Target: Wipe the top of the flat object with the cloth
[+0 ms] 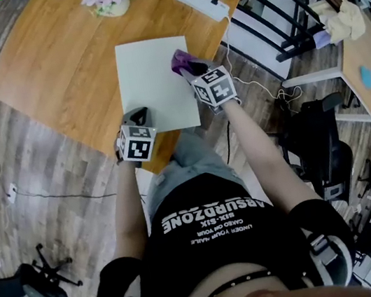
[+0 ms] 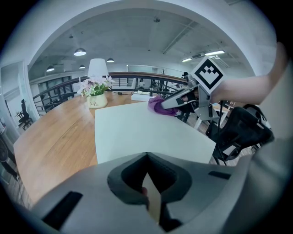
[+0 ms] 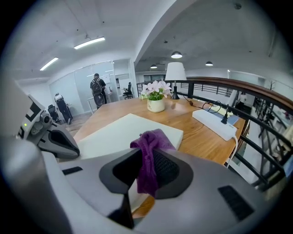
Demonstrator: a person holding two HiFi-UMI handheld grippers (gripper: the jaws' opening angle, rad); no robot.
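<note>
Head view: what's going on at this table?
A person holds tongs in each hand. The right tongs grip a purple cloth at the right edge of the white board on the wooden table. The left tongs pinch the board's near left corner, apparently steadying it.

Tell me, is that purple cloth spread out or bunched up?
Bunched: the cloth hangs crumpled, pinched in the right gripper, at the board's edge.
</note>
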